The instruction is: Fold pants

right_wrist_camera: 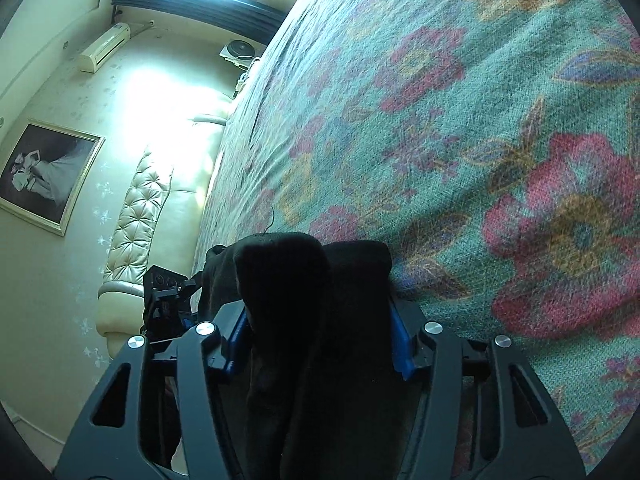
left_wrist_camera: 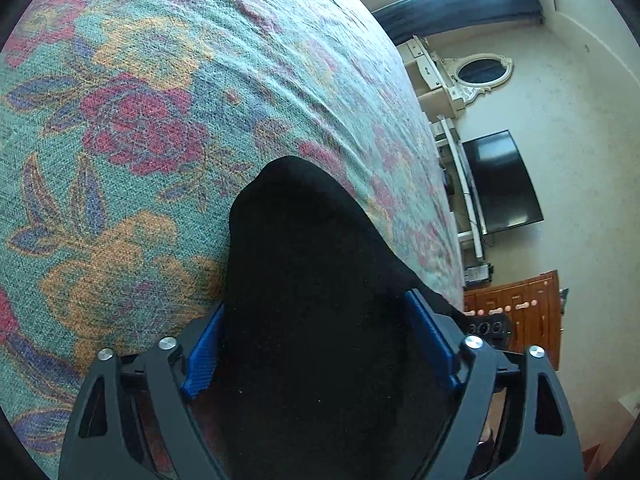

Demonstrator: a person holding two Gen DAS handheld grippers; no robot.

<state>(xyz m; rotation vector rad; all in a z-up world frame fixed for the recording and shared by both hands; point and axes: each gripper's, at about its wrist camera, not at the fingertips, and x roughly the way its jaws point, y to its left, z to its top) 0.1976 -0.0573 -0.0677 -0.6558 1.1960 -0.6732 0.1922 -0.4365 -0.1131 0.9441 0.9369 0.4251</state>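
The black pants [left_wrist_camera: 308,280] fill the space between my left gripper's [left_wrist_camera: 320,344] blue pads [left_wrist_camera: 202,360]; the gripper is shut on a thick bunch of the cloth, held over the floral bed cover [left_wrist_camera: 140,120]. In the right wrist view my right gripper [right_wrist_camera: 320,340] is shut on another bunch of the black pants [right_wrist_camera: 312,300], doubled into two lobes that stick out past the fingertips. The other gripper [right_wrist_camera: 166,300] shows at the left of that view. The rest of the pants is hidden.
The bed with the teal floral cover [right_wrist_camera: 440,140] spans both views. A wall TV [left_wrist_camera: 500,180], a mirror [left_wrist_camera: 480,70] and a wooden cabinet [left_wrist_camera: 516,308] lie past one bed edge. A tufted cream headboard [right_wrist_camera: 140,220] and a framed picture [right_wrist_camera: 44,172] lie past the other.
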